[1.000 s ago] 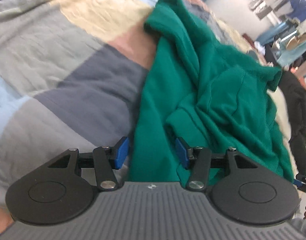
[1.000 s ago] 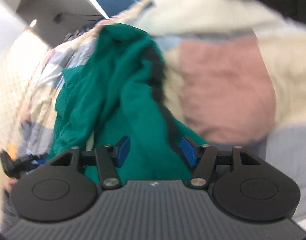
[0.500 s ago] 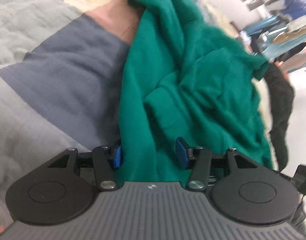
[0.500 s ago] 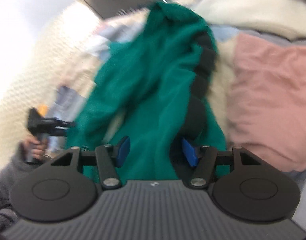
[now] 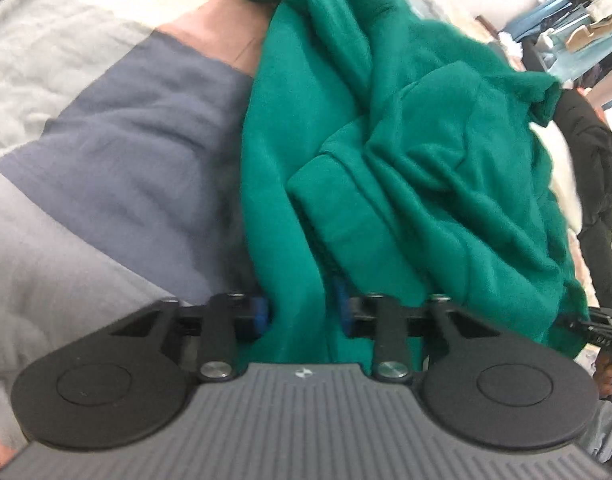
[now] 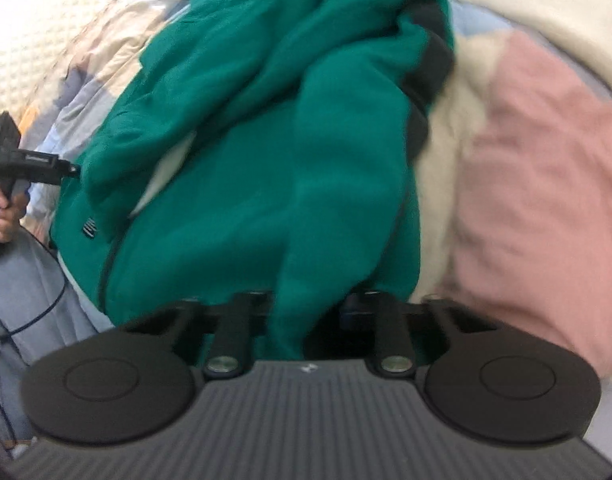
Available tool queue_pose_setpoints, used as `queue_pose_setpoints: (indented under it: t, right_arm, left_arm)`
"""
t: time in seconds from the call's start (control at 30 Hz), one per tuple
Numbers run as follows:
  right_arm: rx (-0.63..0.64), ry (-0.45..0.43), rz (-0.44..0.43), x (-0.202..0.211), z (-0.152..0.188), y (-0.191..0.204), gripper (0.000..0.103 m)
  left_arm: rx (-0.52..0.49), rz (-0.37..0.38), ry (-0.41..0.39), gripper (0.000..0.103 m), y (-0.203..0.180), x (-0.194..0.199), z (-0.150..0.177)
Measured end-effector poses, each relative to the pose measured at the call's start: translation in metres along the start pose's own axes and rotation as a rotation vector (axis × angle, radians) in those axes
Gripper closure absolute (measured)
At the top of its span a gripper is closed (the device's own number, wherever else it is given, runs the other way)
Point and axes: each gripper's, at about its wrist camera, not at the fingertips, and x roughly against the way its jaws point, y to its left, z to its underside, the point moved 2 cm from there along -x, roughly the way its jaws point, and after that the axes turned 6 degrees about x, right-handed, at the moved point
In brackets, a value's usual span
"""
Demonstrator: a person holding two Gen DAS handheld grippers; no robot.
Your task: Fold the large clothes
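Observation:
A crumpled green fleece garment (image 5: pixel 406 152) with black trim lies in a heap on a patchwork quilt. In the left wrist view my left gripper (image 5: pixel 302 312) is closing its jaws on the garment's near hem, a fold of green cloth bunched between the blue pads. The right wrist view shows the same green garment (image 6: pixel 266 152) from the other side. My right gripper (image 6: pixel 306 312) is closing as well, with a fold of green cloth pinched between its fingers. The right pads are mostly hidden by cloth.
The quilt has grey, slate-blue (image 5: pixel 138 152), pink (image 6: pixel 546 184) and cream patches. A black garment (image 5: pixel 598 184) lies beyond the green one. The other gripper and the hand holding it (image 6: pixel 10 184) show at the left edge of the right wrist view. Shelves and clutter stand far off.
Both grippers have narrowed from wide open onto folds of the green garment. The right gripper has rolled and moved in closer to the hem. The left one crept forward over the cloth.

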Motion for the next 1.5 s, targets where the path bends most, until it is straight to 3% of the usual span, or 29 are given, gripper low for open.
queue_pose_setpoints:
  t: [0.1, 0.27, 0.43, 0.63, 0.77, 0.87, 0.93, 1.0, 1.27, 1.4, 1.5]
  right_arm:
    - [-0.028, -0.113, -0.016, 0.029, -0.014, 0.013, 0.092]
    - [-0.064, -0.315, -0.071, 0.089, -0.023, 0.037, 0.092]
    - [-0.122, -0.48, -0.142, 0.127, -0.008, 0.052, 0.092]
    - [-0.196, -0.613, -0.203, 0.173, 0.018, 0.068, 0.092]
    - [-0.247, -0.654, -0.216, 0.193, 0.038, 0.069, 0.092]
    - [-0.282, -0.657, -0.221, 0.194, 0.04, 0.066, 0.092]
    - [-0.3, -0.653, -0.216, 0.19, 0.034, 0.064, 0.092]
    - [-0.333, -0.656, -0.209, 0.183, 0.02, 0.058, 0.092]
    - [-0.564, -0.678, -0.099, 0.129, -0.067, 0.001, 0.092]
    - [-0.666, -0.695, 0.02, 0.09, -0.097, -0.038, 0.092]
    - [-0.729, -0.691, 0.053, 0.055, -0.107, -0.064, 0.092]
  left_arm:
    - [0.011, 0.035, -0.067, 0.097, -0.01, 0.023, 0.0]
    - [0.073, 0.151, -0.158, 0.097, -0.013, 0.073, -0.003]
    - [0.139, 0.266, -0.216, 0.098, -0.01, 0.126, 0.003]
    - [0.178, 0.39, -0.262, 0.098, -0.002, 0.196, 0.032]
    - [0.195, 0.445, -0.294, 0.098, 0.004, 0.221, 0.058]
    - [0.165, 0.448, -0.335, 0.098, 0.006, 0.215, 0.065]
    - [0.203, 0.487, -0.349, 0.098, 0.008, 0.206, 0.058]
    - [0.221, 0.479, -0.37, 0.098, 0.006, 0.195, 0.046]
    - [0.346, 0.465, -0.468, 0.097, -0.01, 0.139, -0.045]
    - [0.319, 0.395, -0.537, 0.097, -0.022, 0.109, -0.091]
    - [0.297, 0.375, -0.548, 0.097, -0.023, 0.077, -0.115]
